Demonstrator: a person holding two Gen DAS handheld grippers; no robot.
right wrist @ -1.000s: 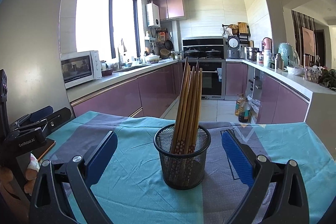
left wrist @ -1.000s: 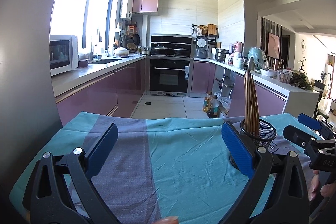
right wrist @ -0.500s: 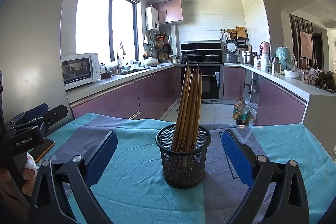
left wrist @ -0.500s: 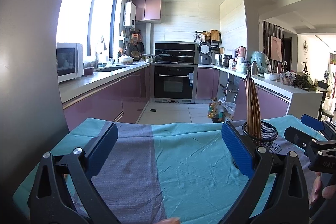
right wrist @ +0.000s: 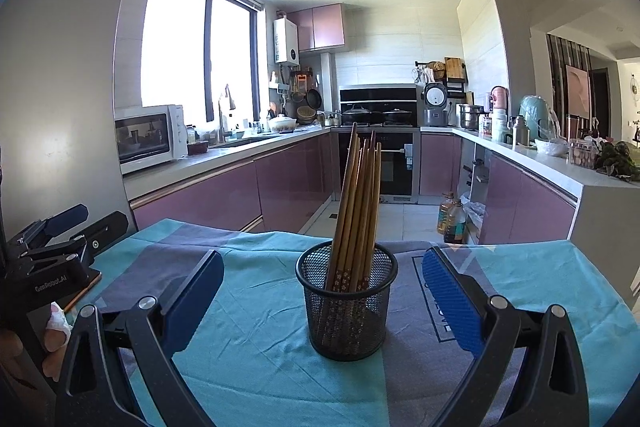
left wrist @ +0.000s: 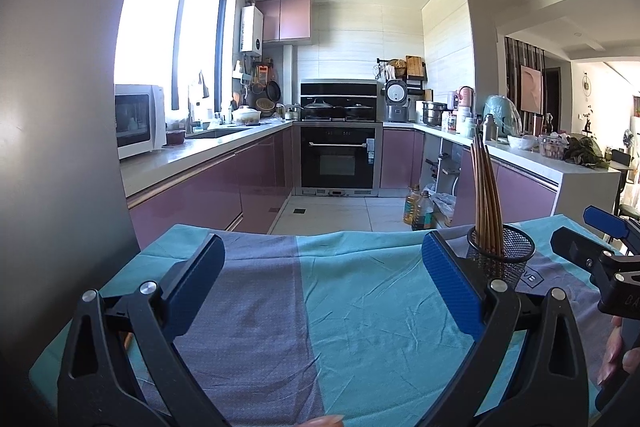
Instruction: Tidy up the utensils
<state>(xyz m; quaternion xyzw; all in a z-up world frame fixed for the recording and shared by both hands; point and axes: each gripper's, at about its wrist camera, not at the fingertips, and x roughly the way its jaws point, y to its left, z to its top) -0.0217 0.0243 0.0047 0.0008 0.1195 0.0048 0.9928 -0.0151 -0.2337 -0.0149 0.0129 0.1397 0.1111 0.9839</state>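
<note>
Mesh holder (right wrist: 347,301): standing upright on the teal cloth (right wrist: 256,359), wooden chopsticks (right wrist: 357,211) leaning inside; my right gripper (right wrist: 320,299) is hovering before it, jaws spread wide, empty; my left gripper (left wrist: 320,287) is gaping likewise, gripping nothing.

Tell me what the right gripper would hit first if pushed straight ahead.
The black mesh cup holding the wooden chopsticks stands centred ahead of the open right gripper, so it would likely meet that first; exact depth is unclear.

Left gripper (left wrist: 322,277) drew back from holder (left wrist: 502,259).
</note>
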